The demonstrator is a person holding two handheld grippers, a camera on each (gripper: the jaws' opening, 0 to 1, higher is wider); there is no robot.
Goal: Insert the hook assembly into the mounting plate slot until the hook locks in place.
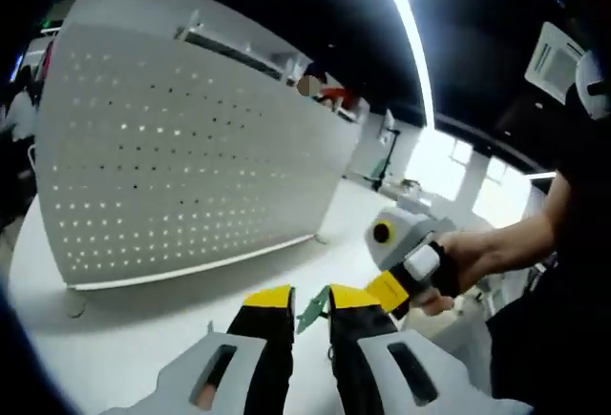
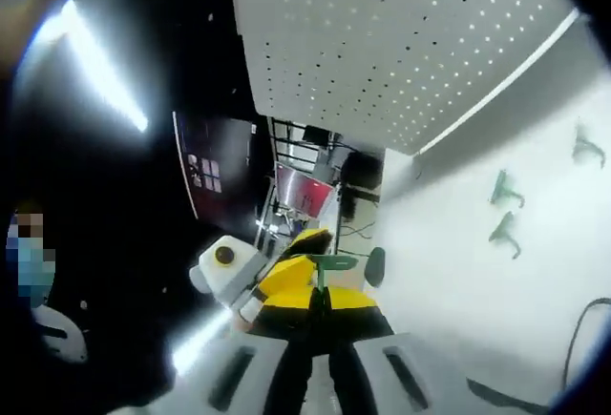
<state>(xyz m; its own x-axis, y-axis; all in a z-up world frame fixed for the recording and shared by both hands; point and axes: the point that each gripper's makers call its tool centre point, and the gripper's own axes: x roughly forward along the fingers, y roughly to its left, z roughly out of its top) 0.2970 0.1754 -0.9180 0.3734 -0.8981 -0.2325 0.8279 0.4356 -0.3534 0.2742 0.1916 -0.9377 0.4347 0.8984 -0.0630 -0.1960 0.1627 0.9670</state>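
A white perforated mounting plate (image 1: pixel 181 148) stands upright on the white table (image 1: pixel 334 215); it also fills the top of the right gripper view (image 2: pixel 401 43). My left gripper (image 1: pixel 312 302) is low over the table in front of the plate, its yellow-tipped jaws nearly together on a small green hook (image 1: pixel 310 314). My right gripper (image 2: pixel 321 293) is shut on another green hook (image 2: pixel 330 263), whose head sticks out past the tips. The two grippers are close side by side: the right gripper (image 1: pixel 409 267), held by a hand, comes in from the right, and the left gripper (image 2: pixel 227 267) from the left.
Three spare green hooks (image 2: pixel 503 189) (image 2: pixel 505 233) (image 2: pixel 588 147) lie on the table near the plate's foot. A tiny green piece (image 1: pixel 210 325) lies left of my left jaws. A dark cable (image 2: pixel 578 339) curls at the table's edge. Shelving and a person stand beyond.
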